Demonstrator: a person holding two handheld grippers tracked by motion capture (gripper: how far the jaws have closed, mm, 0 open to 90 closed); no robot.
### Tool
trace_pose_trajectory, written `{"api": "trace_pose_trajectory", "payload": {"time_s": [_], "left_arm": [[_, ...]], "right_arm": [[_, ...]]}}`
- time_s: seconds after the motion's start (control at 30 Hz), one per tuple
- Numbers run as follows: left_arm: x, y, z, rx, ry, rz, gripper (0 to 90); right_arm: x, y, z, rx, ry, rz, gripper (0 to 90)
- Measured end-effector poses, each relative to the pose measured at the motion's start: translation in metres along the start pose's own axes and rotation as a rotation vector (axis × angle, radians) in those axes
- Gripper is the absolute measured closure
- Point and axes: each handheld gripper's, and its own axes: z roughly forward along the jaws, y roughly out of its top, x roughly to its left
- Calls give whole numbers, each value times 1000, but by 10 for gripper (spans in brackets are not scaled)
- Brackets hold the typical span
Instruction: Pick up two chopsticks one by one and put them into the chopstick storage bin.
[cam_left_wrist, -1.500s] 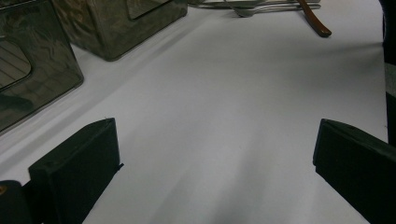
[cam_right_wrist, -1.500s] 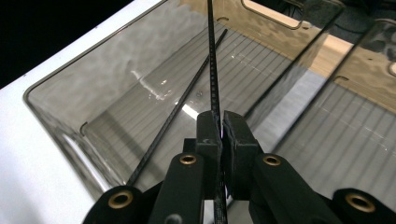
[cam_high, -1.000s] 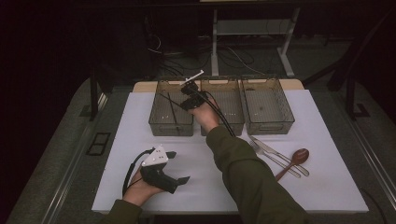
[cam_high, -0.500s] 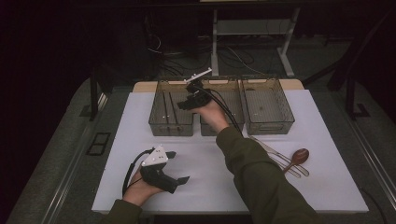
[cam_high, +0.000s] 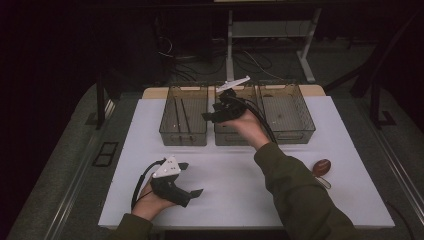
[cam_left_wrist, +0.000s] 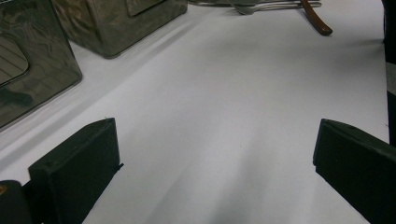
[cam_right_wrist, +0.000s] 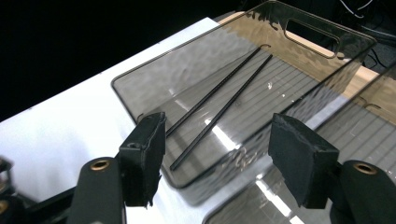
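Right gripper view: two chopsticks (cam_right_wrist: 219, 100) are seen in the bin (cam_right_wrist: 140, 86) at twelve o'clock beyond the right gripper (cam_right_wrist: 217, 161), whose empty jaws have just been opening.

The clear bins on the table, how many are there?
3, in one row at the table's far edge: the left bin holds two black sticks, the middle bin lies under the right gripper, then the right bin.

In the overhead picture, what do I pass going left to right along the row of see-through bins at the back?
Left bin holding two black chopsticks → middle bin under the right gripper → right bin.
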Motion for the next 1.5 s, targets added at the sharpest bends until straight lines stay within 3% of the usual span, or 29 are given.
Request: {"api": "trace_pose_trajectory", "payload": {"time_s": [0.47, 0.9, 1.27, 1.5], "left_arm": [[-1, -1, 1, -4, 2, -11, 0], [0, -1, 2, 6, 6, -13, 0], [0, -1, 0, 1, 13, -1, 0], [-1, -1, 0, -2, 14, -11, 0]], "right_arm": [[2, -40, -49, -34, 52, -38, 338], [-7, -93, -99, -82, 54, -18, 339], [-6, -129, -126, -47, 58, -34, 348], [-6, -151, -147, -36, 44, -28, 424]]}}
